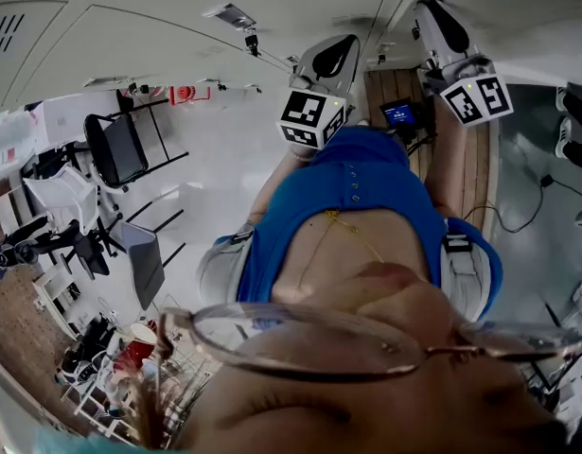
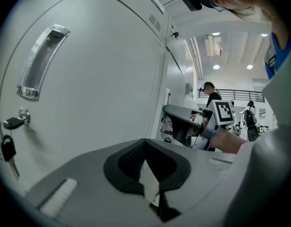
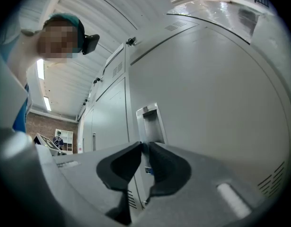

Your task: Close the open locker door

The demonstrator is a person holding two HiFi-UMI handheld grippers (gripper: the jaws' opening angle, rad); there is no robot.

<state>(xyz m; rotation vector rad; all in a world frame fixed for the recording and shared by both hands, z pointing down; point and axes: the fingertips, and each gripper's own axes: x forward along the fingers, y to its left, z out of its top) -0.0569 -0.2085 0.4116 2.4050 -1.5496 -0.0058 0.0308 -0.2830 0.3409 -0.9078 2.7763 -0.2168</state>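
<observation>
A grey locker door [image 3: 216, 103] fills the right of the right gripper view, seen slantwise, with a recessed handle [image 3: 150, 122] at its left edge. My right gripper [image 3: 144, 144] points at that edge just below the handle, its jaws closed to a sliver on the door's edge. In the left gripper view, another locker front [image 2: 102, 79] carries a clear handle [image 2: 41, 63] and a key [image 2: 15, 123] in its lock. My left gripper [image 2: 145, 141] is close in front of it, tips together, holding nothing. The right gripper [image 2: 171, 117] shows there beside the panel's far edge.
More grey lockers [image 3: 105, 112] run on to the left. The head view shows both grippers [image 1: 330, 60] [image 1: 442, 22] before the lockers [image 1: 177, 36], folding chairs [image 1: 120, 149], a small screen [image 1: 399, 112] and a floor cable [image 1: 518, 216]. A person [image 2: 209, 93] stands far off.
</observation>
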